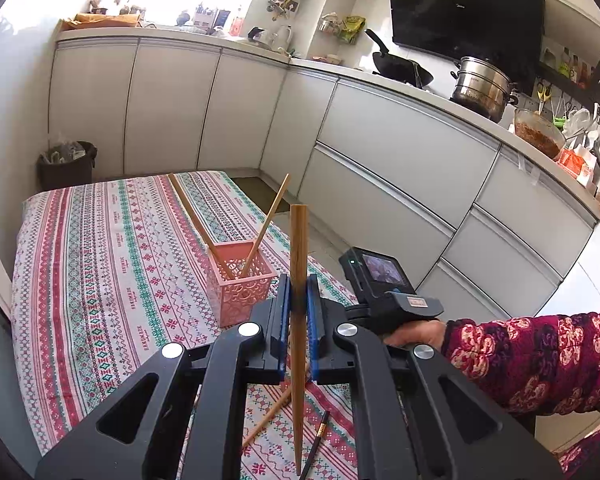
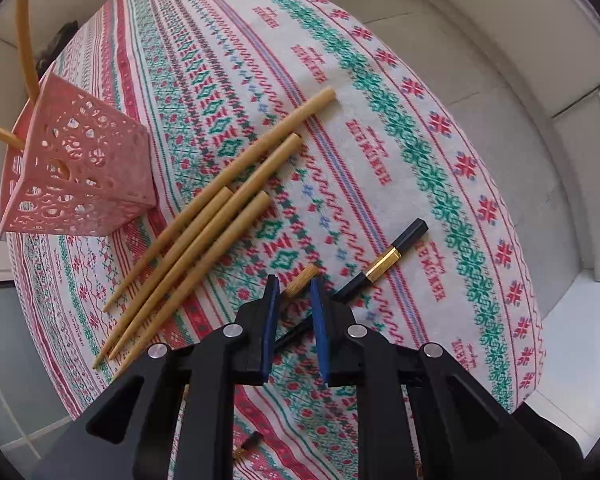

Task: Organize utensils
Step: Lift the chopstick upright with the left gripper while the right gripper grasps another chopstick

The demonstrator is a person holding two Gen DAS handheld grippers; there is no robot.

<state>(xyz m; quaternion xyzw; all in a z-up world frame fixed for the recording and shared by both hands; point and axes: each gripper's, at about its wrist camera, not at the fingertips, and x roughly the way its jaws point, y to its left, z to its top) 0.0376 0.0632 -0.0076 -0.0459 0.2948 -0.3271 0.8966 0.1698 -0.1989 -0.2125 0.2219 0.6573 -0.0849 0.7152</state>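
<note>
While upright, chopstick (image 1: 299, 280) clamped between left tongs (image 1: 299, 300).

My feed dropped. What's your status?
Left gripper shut on chopstick. Right gripper around another chopstick, grip unclear. Pink basket holds two. Nothing blocking.

Our left wrist view looks forward, slightly down, over the table toward kitchen cabinets (image 1: 400, 152); our right looks steeply down, close. Both share the patterned tablecloth (image 1: 100, 260) (image 2: 380, 100) and pink basket (image 1: 242, 288) (image 2: 76, 176).
</note>
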